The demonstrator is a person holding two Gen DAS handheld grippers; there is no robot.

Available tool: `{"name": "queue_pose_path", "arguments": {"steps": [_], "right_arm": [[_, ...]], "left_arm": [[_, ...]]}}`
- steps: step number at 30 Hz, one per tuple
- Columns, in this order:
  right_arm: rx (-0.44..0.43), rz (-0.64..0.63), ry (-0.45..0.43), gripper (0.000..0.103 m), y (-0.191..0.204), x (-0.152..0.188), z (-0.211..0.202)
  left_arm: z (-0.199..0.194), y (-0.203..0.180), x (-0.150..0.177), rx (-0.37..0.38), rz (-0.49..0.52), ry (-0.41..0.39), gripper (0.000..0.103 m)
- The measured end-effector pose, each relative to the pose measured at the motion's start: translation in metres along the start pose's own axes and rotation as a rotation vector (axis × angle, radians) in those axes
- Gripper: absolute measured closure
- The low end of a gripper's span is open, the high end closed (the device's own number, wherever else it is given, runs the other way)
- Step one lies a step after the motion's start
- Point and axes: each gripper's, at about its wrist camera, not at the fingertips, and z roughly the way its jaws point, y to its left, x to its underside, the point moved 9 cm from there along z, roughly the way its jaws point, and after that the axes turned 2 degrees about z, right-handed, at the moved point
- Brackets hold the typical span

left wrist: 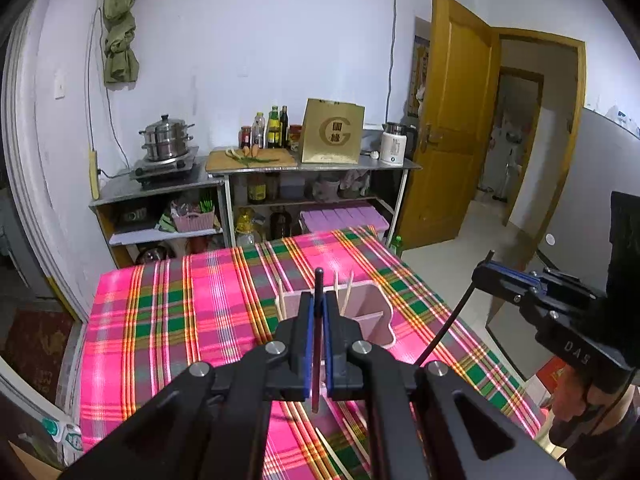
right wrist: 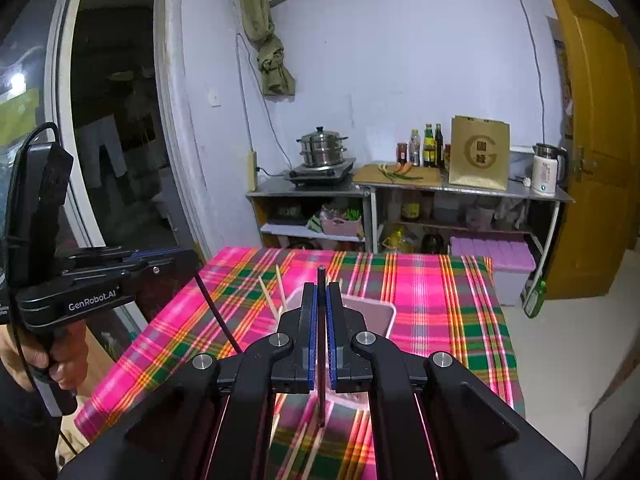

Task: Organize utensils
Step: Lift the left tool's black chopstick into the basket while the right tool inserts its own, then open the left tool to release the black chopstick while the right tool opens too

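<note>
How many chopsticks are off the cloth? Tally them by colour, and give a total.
Dark chopsticks, one in the left gripper, one in the right gripper: 2
Light wooden chopsticks standing in the pink holder: 3
Total: 5

The desk [left wrist: 168,320] wears a bright pink plaid cloth crossed by green, orange and yellow stripes. The utensil holder [left wrist: 370,312] on it is pale pink, with light tan chopsticks [left wrist: 349,288] standing in it. Both tongs, left [left wrist: 319,304] and right [right wrist: 321,300], are black with blue pads, each clamped on a dark chopstick [left wrist: 318,320]. Behind, the walls [left wrist: 240,40] are white, the door [left wrist: 452,120] is yellow-brown, the box [left wrist: 332,132] is gold and the pot [left wrist: 166,136] is silver.
</note>
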Motion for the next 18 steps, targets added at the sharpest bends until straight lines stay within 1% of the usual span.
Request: {"name": "queue_pose_path", "arguments": {"steps": [7,12,18], "right_arm": [[-0.005,0.001,-0.034,0.099,0.003,-0.028,0.007],[-0.018,0.014,-0.059,0.099,0.004,-0.046,0.013],[-0.027,0.013,-0.075,0.099,0.008,-0.058,0.024]], "left_arm": [[-0.001,0.002,-0.028,-0.004,0.004,-0.030,0.098],[0.006,0.005,-0.040,-0.006,0.007,-0.035,0.098],[0.016,0.008,-0.050,-0.005,0.013,-0.046,0.098]]}}
